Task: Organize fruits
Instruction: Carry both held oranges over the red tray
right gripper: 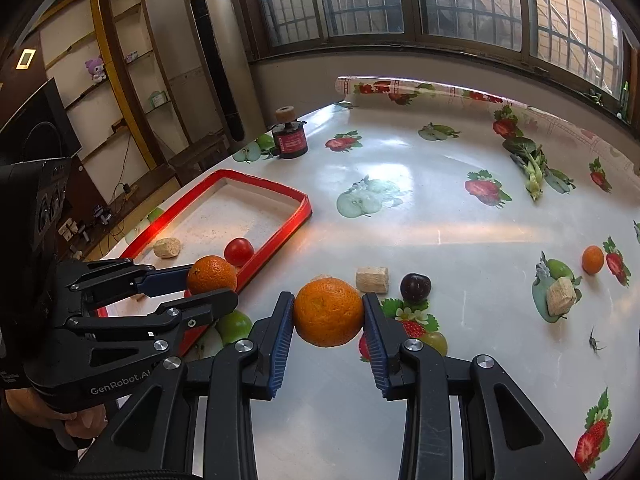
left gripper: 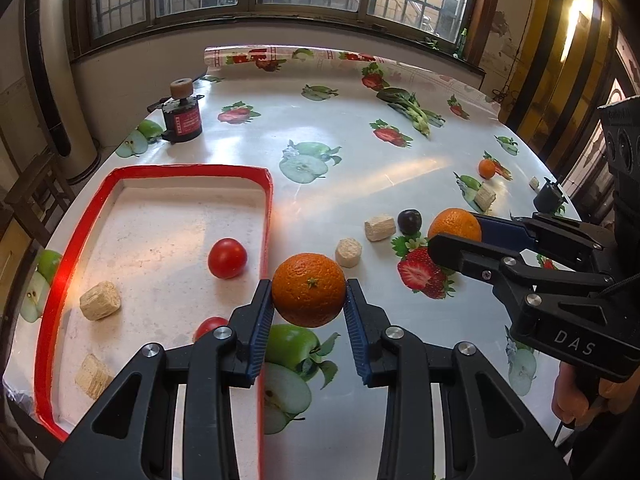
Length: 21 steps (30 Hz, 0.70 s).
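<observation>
Tabletop: glossy white cloth printed with apples and strawberries; the far edge ends in a rolled-up length of the cloth below the window. A wide bare stretch lies between the tray and the far edge.

Tray: white, red-rimmed, at the near left corner of the tabletop. Holds one tomato, a second tomato partly hidden behind the left tongs, and two pale pellet blocks near its left wall. Most of its floor is bare.

Left tongs: partly open, both blue pads pressed against the sides of an orange. The fruit is lifted off the cloth, just right of the tray's right rim.

Right tongs: partly open to a similar width, pads pressed on a second orange, right of the left tongs and near the front of the tabletop.

Loose items right of the tray: a dark plum; a pale block just beside it; another block nearer the tray; a small orange well apart toward the right edge, with a further block near it.

Far side: a leafy green vegetable at the right; a black cylindrical device with a cork-coloured top at the left edge, behind the tray.
</observation>
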Each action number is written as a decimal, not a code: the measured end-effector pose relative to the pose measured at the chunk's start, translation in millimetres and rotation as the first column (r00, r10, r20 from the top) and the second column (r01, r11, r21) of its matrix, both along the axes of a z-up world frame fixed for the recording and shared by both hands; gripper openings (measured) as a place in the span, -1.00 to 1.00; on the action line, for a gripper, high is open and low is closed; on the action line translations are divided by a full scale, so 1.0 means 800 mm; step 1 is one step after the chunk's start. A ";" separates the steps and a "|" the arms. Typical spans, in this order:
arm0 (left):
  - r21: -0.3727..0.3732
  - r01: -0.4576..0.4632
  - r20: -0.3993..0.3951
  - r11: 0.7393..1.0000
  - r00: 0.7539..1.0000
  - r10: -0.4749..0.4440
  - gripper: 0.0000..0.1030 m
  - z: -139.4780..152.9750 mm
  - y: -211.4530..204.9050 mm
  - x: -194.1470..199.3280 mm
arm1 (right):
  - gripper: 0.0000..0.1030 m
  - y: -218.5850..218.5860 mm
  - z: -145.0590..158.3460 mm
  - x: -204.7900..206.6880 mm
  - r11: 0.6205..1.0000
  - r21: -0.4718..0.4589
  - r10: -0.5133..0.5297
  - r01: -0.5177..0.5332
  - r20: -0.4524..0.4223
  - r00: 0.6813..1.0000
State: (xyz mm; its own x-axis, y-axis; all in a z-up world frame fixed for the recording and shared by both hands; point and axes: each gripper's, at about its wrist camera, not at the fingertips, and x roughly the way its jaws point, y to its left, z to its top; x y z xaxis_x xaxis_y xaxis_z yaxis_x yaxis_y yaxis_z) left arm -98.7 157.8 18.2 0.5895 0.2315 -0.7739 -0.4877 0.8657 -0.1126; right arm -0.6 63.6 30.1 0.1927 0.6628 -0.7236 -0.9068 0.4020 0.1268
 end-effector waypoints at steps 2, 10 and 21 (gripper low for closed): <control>0.001 -0.012 -0.001 1.000 1.000 0.012 -0.36 0.000 0.007 -0.006 | -0.32 0.009 0.001 -0.004 1.000 0.002 0.010 -0.010 -0.001 1.000; 0.000 -0.055 -0.002 0.999 0.999 0.055 -0.36 -0.001 0.031 -0.026 | -0.32 0.041 0.000 -0.018 0.999 0.001 0.046 -0.046 -0.002 0.999; -0.005 -0.098 -0.013 0.995 0.995 0.098 -0.36 -0.009 0.061 -0.044 | -0.32 0.084 -0.007 -0.030 0.997 -0.009 0.081 -0.081 -0.009 0.997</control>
